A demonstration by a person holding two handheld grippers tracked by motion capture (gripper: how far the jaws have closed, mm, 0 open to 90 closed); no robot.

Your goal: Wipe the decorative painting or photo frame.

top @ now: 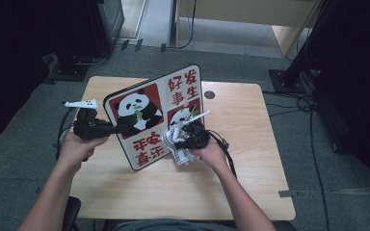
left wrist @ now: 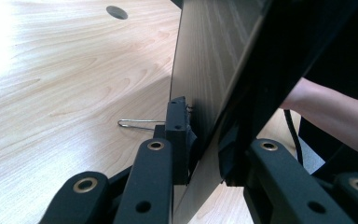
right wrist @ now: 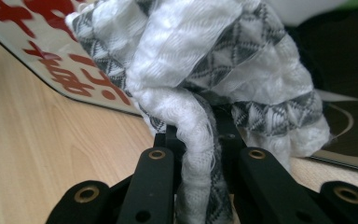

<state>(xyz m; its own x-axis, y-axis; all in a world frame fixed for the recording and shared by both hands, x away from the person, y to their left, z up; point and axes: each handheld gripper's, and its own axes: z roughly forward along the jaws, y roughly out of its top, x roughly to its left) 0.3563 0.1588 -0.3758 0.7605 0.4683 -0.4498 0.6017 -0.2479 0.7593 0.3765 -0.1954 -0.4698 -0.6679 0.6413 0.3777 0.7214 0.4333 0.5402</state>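
Clamped in the right gripper [right wrist: 193, 154], the cloth [right wrist: 200, 60] should be wiped toward 12 o'clock while the board [top: 156, 115] is gripped edgewise by the left gripper [left wrist: 200, 154].

L tool [top: 125, 129] grips panda board [top: 156, 115], R tool [top: 185, 136] w/ cloth [top: 179, 149]

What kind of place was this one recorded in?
Probably an office or lab recording corner: a light wooden table with a round cable hole stands on grey carpet, with black stand bases and loose cables around it.
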